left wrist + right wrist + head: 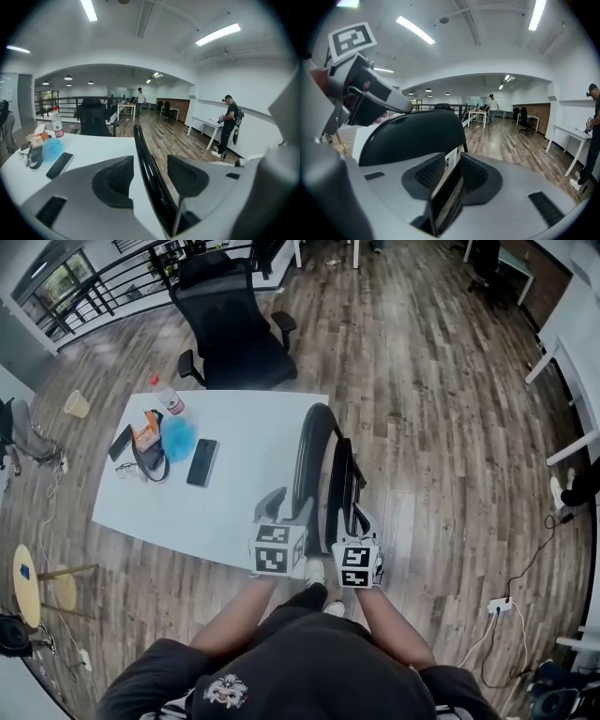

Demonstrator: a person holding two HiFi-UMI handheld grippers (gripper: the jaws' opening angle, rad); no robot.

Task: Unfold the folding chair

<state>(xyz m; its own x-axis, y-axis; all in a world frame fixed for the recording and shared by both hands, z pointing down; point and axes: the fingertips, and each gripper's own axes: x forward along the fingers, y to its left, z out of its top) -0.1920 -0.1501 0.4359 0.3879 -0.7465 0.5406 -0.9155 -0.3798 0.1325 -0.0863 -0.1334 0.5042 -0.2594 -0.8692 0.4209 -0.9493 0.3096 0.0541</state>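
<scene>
Closest to the wearer, only the head view shows both tools together: the left hand-held gripper (289, 507) and right hand-held gripper (356, 521) sit side by side at the near end of the folding chair (314, 456). It is folded flat and stands on edge just beside the right edge of the white table (244, 493).

The left gripper view shows its jaws spread wide, with a glossy black tube (143, 154) of the chair running between the pads (115, 180). Neither pad presses on it.

The right gripper view shows jaws barely apart around a flat black bar (447, 197), with a sliver of gap on the left and the backrest (412, 136) beyond.

Farther off, a phone (202, 462) and water bottle (169, 397) sit on the table, with an office chair (234, 334) behind. Only the gripper views show a distant person (229, 124).
</scene>
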